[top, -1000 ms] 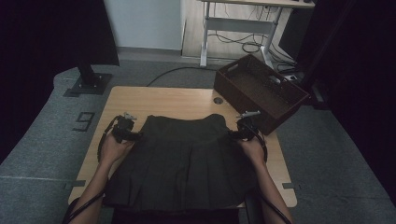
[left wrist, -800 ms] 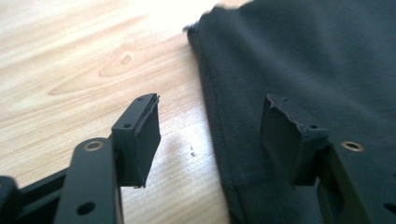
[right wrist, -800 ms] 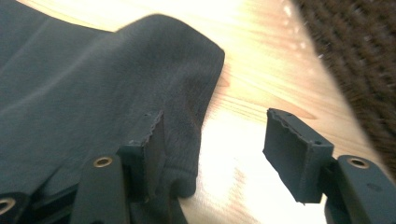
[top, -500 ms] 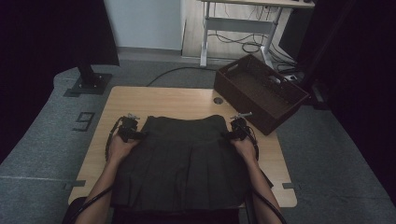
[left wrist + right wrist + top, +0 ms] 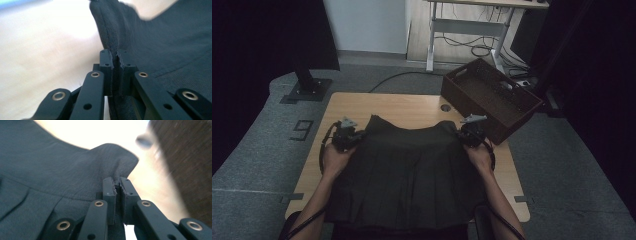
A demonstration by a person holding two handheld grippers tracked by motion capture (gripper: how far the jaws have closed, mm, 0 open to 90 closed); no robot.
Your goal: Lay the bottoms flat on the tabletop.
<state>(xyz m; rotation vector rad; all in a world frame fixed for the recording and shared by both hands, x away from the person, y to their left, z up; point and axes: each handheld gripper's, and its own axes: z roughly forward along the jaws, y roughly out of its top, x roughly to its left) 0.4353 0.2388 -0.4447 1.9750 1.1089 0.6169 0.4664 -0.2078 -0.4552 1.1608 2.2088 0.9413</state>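
Just beyond the right gripper [image 5: 468,133] stands a dark brown rectangular slatted crate [image 5: 491,99], one corner over the edge of the light wooden table [image 5: 407,106]. Its inside is shadowed; something pale lies at its far end, too small to make out. In the right gripper view the crate [image 5: 190,165] is a brown blur to the right of the jaws.

A black pleated fabric skirt [image 5: 407,175] lies spread between the two grippers, its waistband stretched from one to the other and its hem running off the near table edge, cut off by the bottom of the high view. The person's hands cover most of each gripper body there, so the grip itself is hidden.

The gripper views supply it. The left gripper [image 5: 115,56], its jaws having just closed, is clamped on the waistband corner of the skirt [image 5: 170,40], which rises beyond the tips. The right gripper [image 5: 117,182] has likewise just closed and pinches the opposite corner [image 5: 62,170].
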